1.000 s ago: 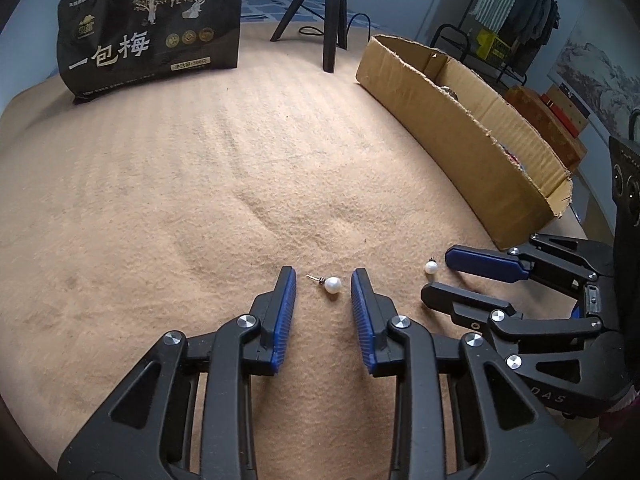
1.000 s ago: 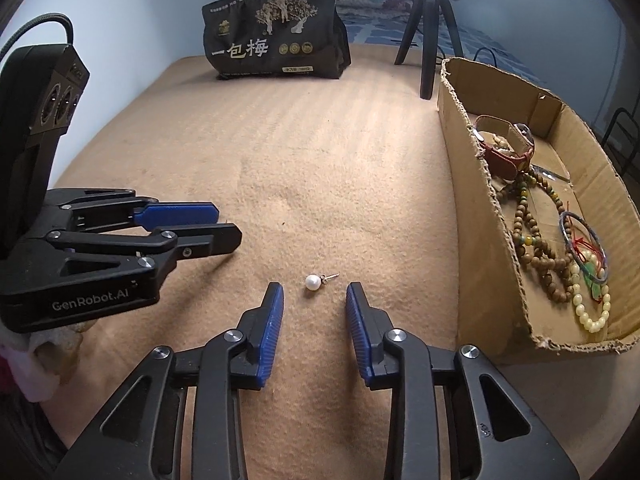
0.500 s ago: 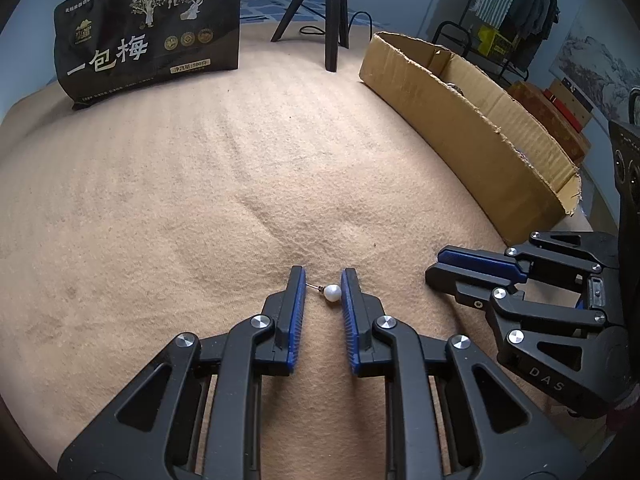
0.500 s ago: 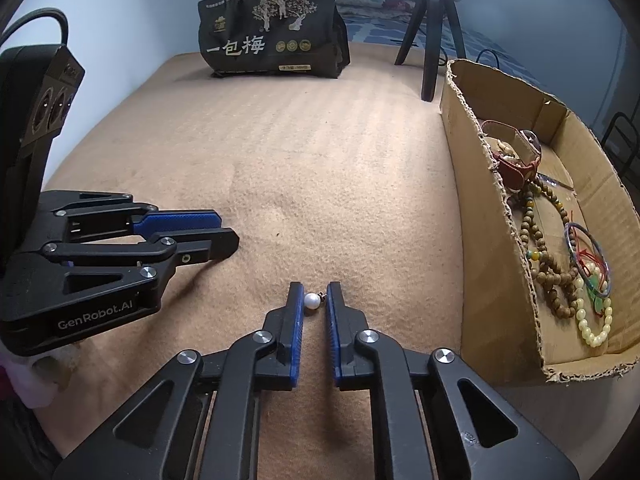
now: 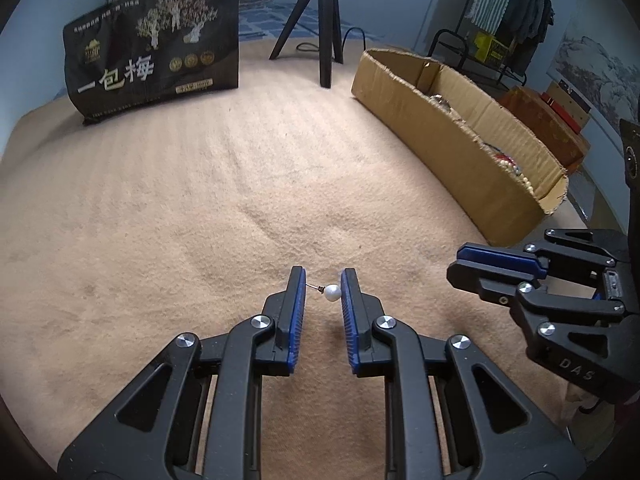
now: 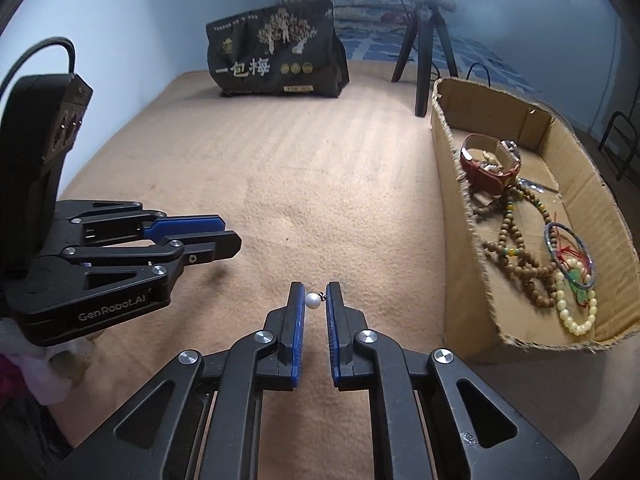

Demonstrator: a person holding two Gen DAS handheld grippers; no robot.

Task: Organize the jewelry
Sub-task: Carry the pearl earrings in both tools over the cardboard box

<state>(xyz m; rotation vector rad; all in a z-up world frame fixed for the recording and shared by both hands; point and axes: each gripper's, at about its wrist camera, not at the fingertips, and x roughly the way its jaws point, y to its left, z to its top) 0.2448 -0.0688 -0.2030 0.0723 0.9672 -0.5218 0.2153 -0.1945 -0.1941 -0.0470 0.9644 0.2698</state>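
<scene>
Holding a pearl earring in each tool, we have both gripped above the tan blanket (image 5: 200, 200). Our left gripper (image 5: 323, 290) is clenched on one pearl stud (image 5: 331, 292): the bead touches the right blue pad and the thin post reaches across to the left pad. Our right gripper (image 6: 315, 300) grips the second pearl stud (image 6: 312, 300), with the bead against the left pad and its post end at the right pad. Each stud is pinched at the fingertips, and a soft shadow lies on the blanket beneath the left tool.

To our right sits the cardboard box (image 6: 460, 240), holding a red-strapped watch (image 6: 490, 168), wooden bead strings (image 6: 516, 256), a pale bead bracelet (image 6: 576, 316) and a cord bangle (image 6: 568, 256). A dark printed bag (image 6: 276, 56) and a tripod (image 6: 424, 52) stand at the blanket's far edge.
</scene>
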